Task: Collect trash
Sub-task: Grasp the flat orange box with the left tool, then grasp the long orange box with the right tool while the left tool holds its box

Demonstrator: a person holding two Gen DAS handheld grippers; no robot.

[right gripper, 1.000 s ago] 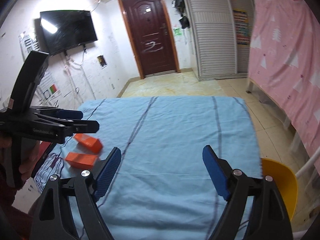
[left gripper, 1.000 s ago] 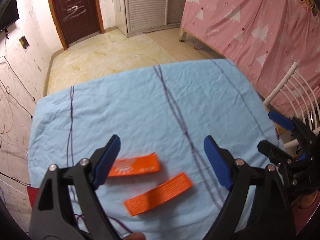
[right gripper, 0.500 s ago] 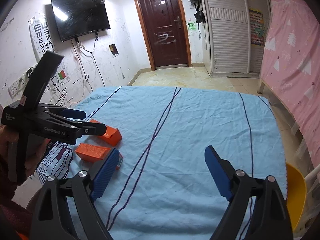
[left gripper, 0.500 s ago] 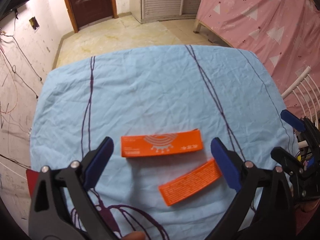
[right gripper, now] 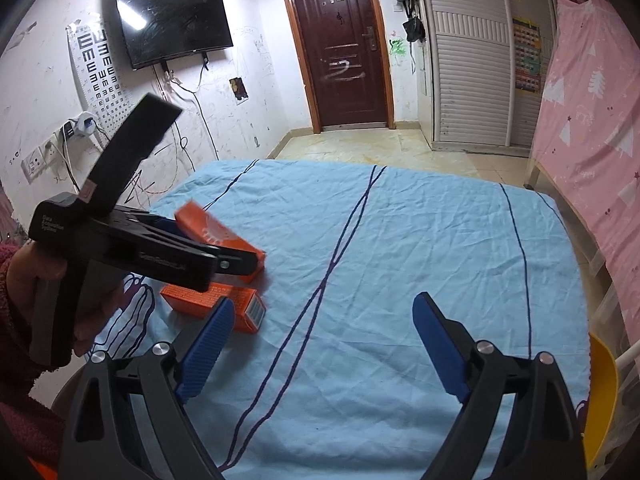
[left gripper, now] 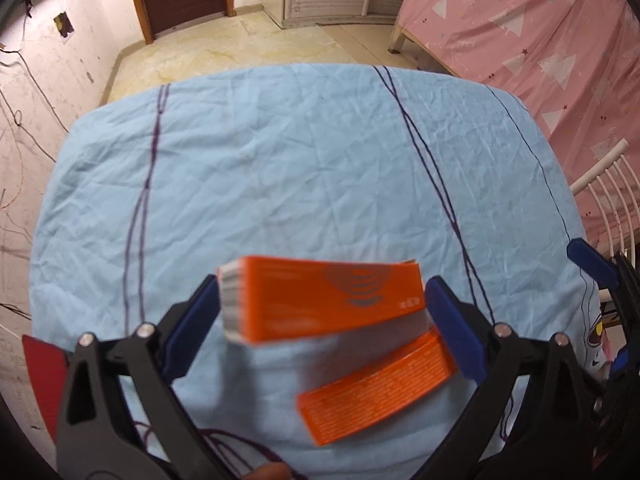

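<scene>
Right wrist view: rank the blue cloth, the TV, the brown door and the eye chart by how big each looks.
1. blue cloth, by far the largest
2. brown door and TV: close in area, too alike to rank
3. eye chart, smallest

The cloth lies nearest the camera, so this reflects apparent size only.

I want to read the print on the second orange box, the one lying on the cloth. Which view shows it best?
The left wrist view: the lower orange box shows its whole printed top. The right wrist view catches it side-on, partly behind tool fingers.
</scene>
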